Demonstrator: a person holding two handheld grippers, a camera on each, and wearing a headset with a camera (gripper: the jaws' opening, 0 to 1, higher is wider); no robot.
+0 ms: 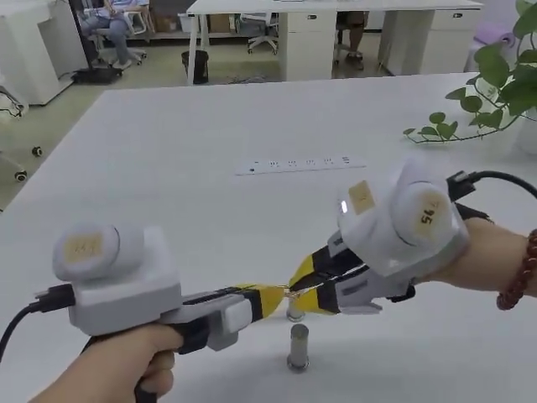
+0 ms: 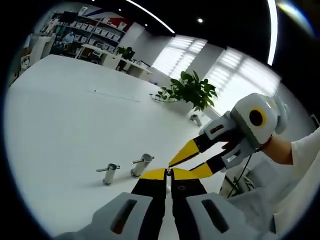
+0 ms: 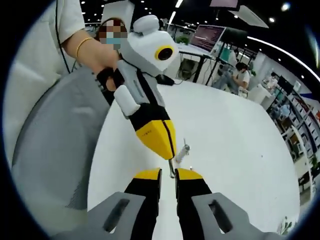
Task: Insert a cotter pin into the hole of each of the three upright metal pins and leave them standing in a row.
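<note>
Cotter pin (image 3: 172,167): one, thin and hooked, held in the air above the worktop (image 1: 168,168), at the point where the two tongs meet.

Left tongs (image 2: 168,173): pressed together on the cotter pin, which hangs from their yellow tips. Left hand (image 1: 126,369) is on the grip.

Right tongs (image 3: 168,174): come in from the opposite side, tips slightly apart, with the pin's lower end in the gap. The left gripper view shows them as a narrow V. Right hand (image 1: 474,260) wears a bead bracelet (image 1: 524,270).

Metal pins: two counted, both upright on the worktop, close together, just below and beyond the tongs' tips.
- Near metal pin (image 1: 299,346): in full sight, apart from both tongs.
- Far metal pin (image 1: 295,316): in the head view the tongs cover its top and only the base shows.
- Left gripper view: a thin bar sticks out sideways near the top of each pin. It is too small to tell what it is.

Surroundings:
- One power strip (image 1: 298,164) lies flat mid-worktop, well apart from the pins.
- One leafy plant (image 1: 495,84) stands at the far right edge.
- One cable (image 1: 17,323) trails from the left gripper.
- Beyond the worktop: white desks, office chairs, one dark bin (image 1: 199,65) and a seated person (image 1: 113,21).
</note>
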